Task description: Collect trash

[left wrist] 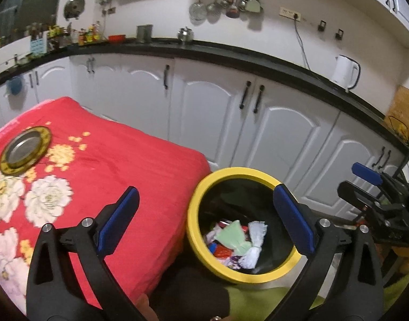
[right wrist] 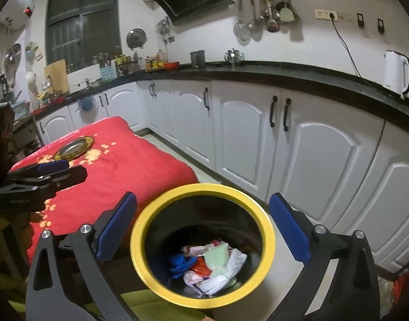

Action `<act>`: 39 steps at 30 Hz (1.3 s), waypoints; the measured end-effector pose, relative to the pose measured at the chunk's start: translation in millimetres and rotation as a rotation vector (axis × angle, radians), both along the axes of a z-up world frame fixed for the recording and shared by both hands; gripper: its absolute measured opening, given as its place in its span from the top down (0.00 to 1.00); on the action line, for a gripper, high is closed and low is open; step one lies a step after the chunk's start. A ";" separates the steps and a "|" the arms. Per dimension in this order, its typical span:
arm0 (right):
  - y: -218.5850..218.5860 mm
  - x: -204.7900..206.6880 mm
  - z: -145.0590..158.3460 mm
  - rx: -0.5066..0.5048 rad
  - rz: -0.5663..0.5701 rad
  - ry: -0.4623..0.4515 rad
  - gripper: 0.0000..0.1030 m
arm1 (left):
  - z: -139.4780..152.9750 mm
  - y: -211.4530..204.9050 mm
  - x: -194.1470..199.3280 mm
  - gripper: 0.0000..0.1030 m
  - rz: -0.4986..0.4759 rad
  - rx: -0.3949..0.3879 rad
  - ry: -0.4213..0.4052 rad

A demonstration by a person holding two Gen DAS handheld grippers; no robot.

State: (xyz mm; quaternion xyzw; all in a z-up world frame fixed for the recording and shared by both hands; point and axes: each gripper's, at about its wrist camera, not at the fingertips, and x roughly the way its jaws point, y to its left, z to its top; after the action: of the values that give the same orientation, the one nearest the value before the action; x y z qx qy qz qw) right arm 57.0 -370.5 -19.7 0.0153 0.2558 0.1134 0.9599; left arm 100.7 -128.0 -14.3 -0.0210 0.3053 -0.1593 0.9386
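Beside the red-clothed desk (left wrist: 129, 160), at its 3 o'clock edge in the left wrist view, stands the black bin (left wrist: 244, 222) with a yellow rim, on the floor in front of the white cabinets (left wrist: 284, 133). It looks rigid and light enough to shift by the rim, though nothing here calls for moving it. The desk itself looks cleared of litter as far as both views reach; only a round metal plate (left wrist: 25, 149) with a gilt border lies on the cloth, toward 10 o'clock.

Inside the bin, the trash (right wrist: 209, 267) sits in a loose heap at the bottom: crumpled white plastic, a pale green bag, something red, and a blue wad at 9 o'clock of the pile. All of it I judge to be soft, nearly weightless and crushable, with slick film that can slide out of flat pads; a bunched fold or knotted neck gives the surest hold, not a flat face.

The left claw (left wrist: 204, 222) is spread wide with nothing between its blue pads. The right claw (right wrist: 204, 227) is likewise spread and empty, hanging above the bin's mouth.
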 end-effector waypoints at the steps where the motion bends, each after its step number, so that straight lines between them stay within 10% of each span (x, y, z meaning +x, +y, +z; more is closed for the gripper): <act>1: 6.0 -2.6 3.7 0.005 0.013 -0.009 0.06 | 2.9 4.2 -2.4 0.11 0.008 -0.003 -0.005; 18: 84.1 -38.8 30.4 0.041 0.082 -0.129 0.06 | 38.4 83.3 -67.3 0.11 0.214 0.064 -0.119; 39: 123.9 -82.3 3.5 0.065 0.058 -0.368 0.06 | 1.8 120.4 -136.3 0.11 0.297 0.060 -0.234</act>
State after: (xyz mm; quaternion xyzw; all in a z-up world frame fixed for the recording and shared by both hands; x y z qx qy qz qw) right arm -25.3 -246.5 -16.1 0.0180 0.0723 0.1503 0.9858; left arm -35.7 -7.6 -12.5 -0.0190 0.1923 -0.0113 0.9811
